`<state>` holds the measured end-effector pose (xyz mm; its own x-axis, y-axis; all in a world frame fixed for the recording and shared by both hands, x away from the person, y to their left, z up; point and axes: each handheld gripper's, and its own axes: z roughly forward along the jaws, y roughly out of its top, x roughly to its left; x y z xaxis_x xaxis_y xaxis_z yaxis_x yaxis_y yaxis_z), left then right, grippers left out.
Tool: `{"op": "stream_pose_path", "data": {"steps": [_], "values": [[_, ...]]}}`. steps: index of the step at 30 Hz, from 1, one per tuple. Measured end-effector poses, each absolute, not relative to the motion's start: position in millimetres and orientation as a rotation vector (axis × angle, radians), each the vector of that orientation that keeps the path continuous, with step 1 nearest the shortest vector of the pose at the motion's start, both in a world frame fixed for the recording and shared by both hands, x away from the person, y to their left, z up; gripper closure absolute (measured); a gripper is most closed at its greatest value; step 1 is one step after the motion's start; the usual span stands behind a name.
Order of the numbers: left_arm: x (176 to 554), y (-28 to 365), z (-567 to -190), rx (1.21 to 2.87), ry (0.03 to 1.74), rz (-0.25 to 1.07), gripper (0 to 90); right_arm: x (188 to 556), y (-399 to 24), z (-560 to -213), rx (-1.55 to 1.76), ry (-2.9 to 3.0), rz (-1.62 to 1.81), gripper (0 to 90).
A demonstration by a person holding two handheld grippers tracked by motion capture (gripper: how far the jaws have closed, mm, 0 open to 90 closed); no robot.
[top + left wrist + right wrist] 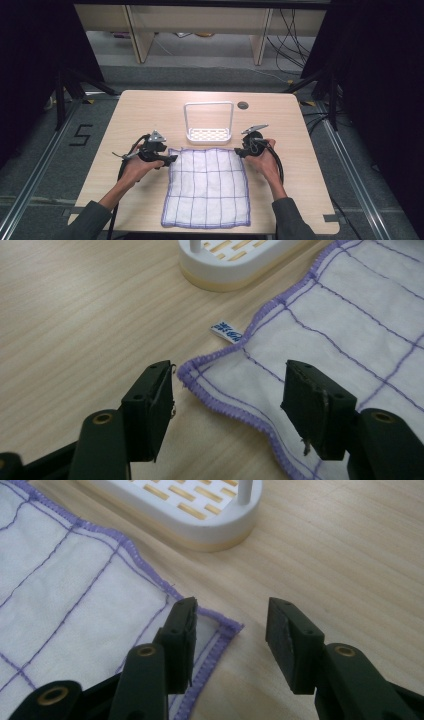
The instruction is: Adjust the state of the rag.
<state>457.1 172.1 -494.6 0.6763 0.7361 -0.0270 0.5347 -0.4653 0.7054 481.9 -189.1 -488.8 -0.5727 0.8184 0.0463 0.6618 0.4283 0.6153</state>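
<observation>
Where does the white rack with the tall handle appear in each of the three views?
High view: the white rack stands at the table's middle, just beyond the cloth's far edge.
Left gripper view: its base is at the top centre, beyond the cloth corner.
Right gripper view: its base is at the top, left of centre.
Shared landmark: the purple-stitched far edge of the cloth, which runs just in front of the rack.

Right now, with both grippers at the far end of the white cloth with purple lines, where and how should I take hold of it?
Take the cloth by its two far corners, one per gripper, coming in low from the outer sides. It lies flat, so one jaw must slide under the stitched purple hem. The left gripper already straddles its corner; the right gripper stands open at the corner near the white rack.
</observation>
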Motion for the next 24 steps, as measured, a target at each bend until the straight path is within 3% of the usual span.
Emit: {"op": "stream_pose_path", "data": {"steps": [5, 11, 17, 20, 24], "values": [[473, 171, -504, 2.172, 1.014, 0.356, 31.9, 484, -188, -493, 1.281, 2.424, 0.883, 53.7], [482, 165, -510, 2.195, 1.0, 0.301, 34.0, 485, -185, -497, 1.269, 2.45, 0.864, 58.6], [481, 162, -508, 2.239, 0.931, 0.309, 50.9, 487, -182, -499, 1.216, 2.466, 0.887, 68.6], [479, 160, -508, 2.245, 0.891, 0.294, 69.1, 486, -182, -498, 1.205, 2.486, 0.895, 78.7], [476, 157, -507, 2.256, 0.842, 0.308, 81.6, 485, -183, -496, 1.176, 2.488, 0.907, 87.5]]}}
